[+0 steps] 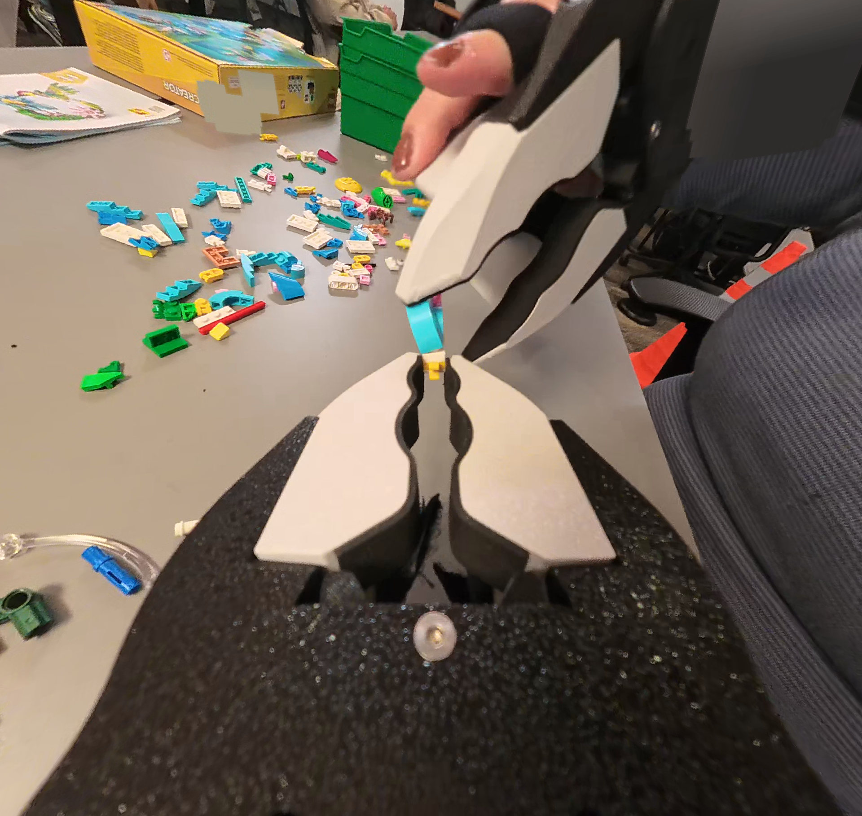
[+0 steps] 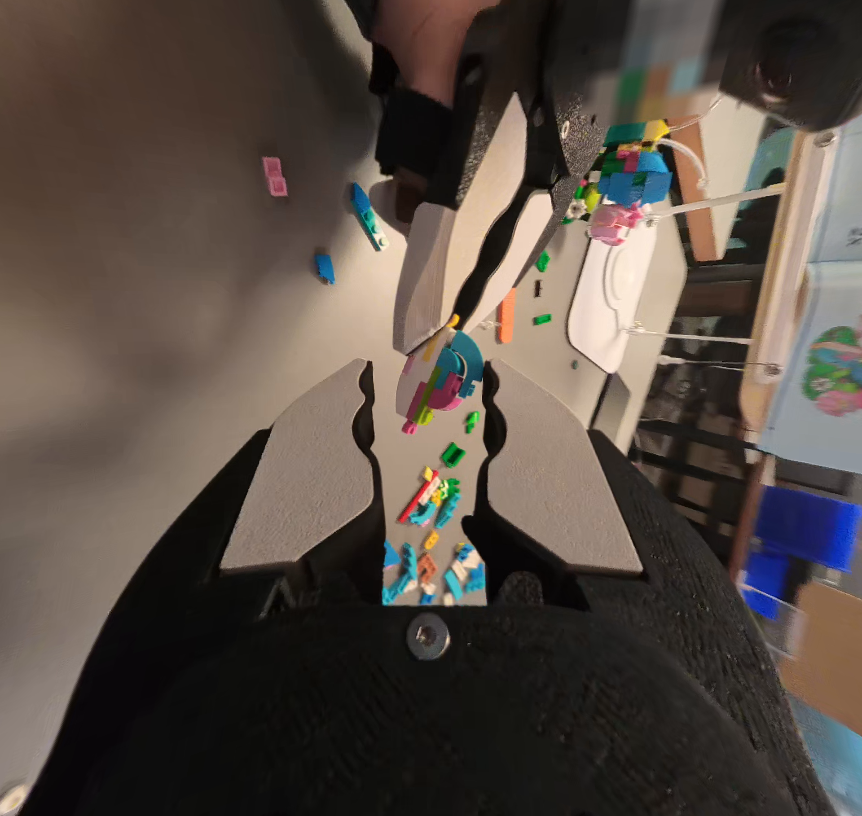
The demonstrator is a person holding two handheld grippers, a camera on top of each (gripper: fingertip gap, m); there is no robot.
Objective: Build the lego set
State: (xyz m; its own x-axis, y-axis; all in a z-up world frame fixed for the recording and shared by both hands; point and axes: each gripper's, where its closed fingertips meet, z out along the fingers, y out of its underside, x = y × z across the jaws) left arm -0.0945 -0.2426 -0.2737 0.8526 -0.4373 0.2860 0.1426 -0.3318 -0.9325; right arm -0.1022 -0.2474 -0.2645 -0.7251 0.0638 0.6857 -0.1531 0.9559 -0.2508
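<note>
- The left gripper is seen with its pale grey, matte fingers clenched on the small white-and-yellow end of a partly built lego piece; the wavy black inner edges of the fingers nearly meet at the tips.
- The piece is held in the air above the grey counter; in the right wrist view it appears as a rounded cluster of turquoise arches, pink, lime and white plates.
- The right gripper is held with its fingers spread apart; one tip lies just beside the turquoise arch, and whether it touches cannot be told.
- In the left wrist view, one finger of the right gripper rests against the top of the turquoise arch, with a hand in a black fingerless glove above it.
- Loose bricks in turquoise, white, green, yellow and pink are scattered over the smooth counter, among them a thin red rod.
- A yellow cardboard box, an open instruction booklet and stacked green plastic bins lie at the far side.
- A clear tube, a blue connector and a dark green connector lie near the grainy black gripper body.
</note>
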